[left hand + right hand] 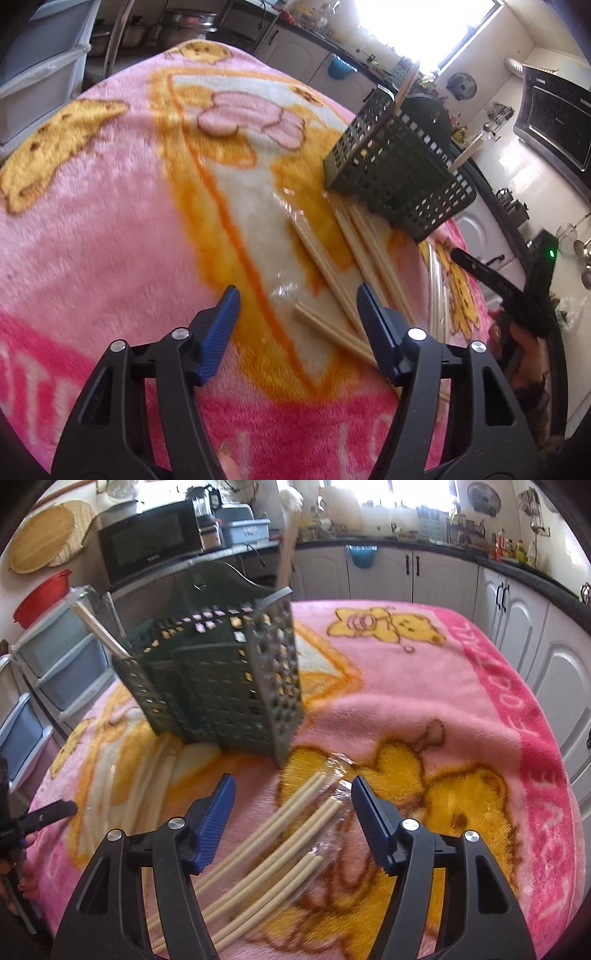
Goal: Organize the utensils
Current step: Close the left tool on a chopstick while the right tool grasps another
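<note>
Now both the left tongs (297, 325) and right tongs (293, 810) hang spread and empty over loose cream-coloured plastic chopsticks (280, 842). Picking up looks to be the step: next, pinch one pair and lift it toward the dark green perforated plastic utensil basket (221, 686) just ahead.

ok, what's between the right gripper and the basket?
Right wrist view: chopsticks in clear wrap on the blanket, between the right gripper and basket.

The right gripper (293, 805) hangs with its blue fingers (218, 806) spread wide above pale chopsticks (291, 834) in clear wrapping, lying on a pink cartoon blanket (424, 686). Just beyond stands a dark green perforated utensil basket (218, 686), a wooden handle (98, 629) leaning out of its left side.
</note>
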Demonstrator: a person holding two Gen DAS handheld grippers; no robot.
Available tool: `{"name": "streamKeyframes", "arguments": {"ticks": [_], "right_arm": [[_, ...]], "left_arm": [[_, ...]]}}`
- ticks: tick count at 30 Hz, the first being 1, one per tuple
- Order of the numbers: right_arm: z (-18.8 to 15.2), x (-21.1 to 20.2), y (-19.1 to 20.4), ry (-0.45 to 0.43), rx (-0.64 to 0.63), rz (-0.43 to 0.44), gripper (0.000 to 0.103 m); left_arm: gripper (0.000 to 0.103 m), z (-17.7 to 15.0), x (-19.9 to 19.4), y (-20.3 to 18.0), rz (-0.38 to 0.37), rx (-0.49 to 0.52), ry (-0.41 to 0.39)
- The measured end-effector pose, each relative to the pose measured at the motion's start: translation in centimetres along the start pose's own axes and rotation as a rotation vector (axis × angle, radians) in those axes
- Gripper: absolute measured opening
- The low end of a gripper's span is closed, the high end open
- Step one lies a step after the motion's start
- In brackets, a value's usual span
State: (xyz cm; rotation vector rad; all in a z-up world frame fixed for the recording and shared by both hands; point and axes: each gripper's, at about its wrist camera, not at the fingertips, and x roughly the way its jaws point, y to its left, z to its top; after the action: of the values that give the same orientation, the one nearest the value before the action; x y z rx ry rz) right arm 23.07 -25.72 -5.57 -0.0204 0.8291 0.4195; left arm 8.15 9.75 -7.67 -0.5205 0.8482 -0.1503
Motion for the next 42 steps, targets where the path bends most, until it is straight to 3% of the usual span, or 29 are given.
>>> {"name": "streamKeyframes", "arguments": {"ticks": [8,15,21,26,31,42], "right_arm": [[1.1,2.6,-1.8,0.061,0.032,0.021,0.058],[2.1,3.9,-2.7,0.087,0.05,0.025,0.051],[2.2,5.1,-3.1,0.124,0.05,0.002,0.03],[2.0,4.8,-3.0,0.119,0.051,0.026,0.004],[1.6,3.6,-2.4,0.087,0.045,0.043,0.003],[2.1,-3.2,-0.6,-0.09,0.061,0.145,0.003]], "left_arm": [[0.049,0.3,1.0,-0.3,0.012,0.005,0.002],[0.023,0.9,2.5,-1.1,0.063,0.069,0.013],[0.007,1.1,2.7,-0.3,0.064,0.056,0.013],[0.003,1.3,2.7,-0.1,0.055,0.043,0.012],[0.001,1.4,2.4,-0.2,0.034,0.038,-0.004],[0.001,2.7,-0.7,-1.9,-0.025,0.065,-0.11]]}}
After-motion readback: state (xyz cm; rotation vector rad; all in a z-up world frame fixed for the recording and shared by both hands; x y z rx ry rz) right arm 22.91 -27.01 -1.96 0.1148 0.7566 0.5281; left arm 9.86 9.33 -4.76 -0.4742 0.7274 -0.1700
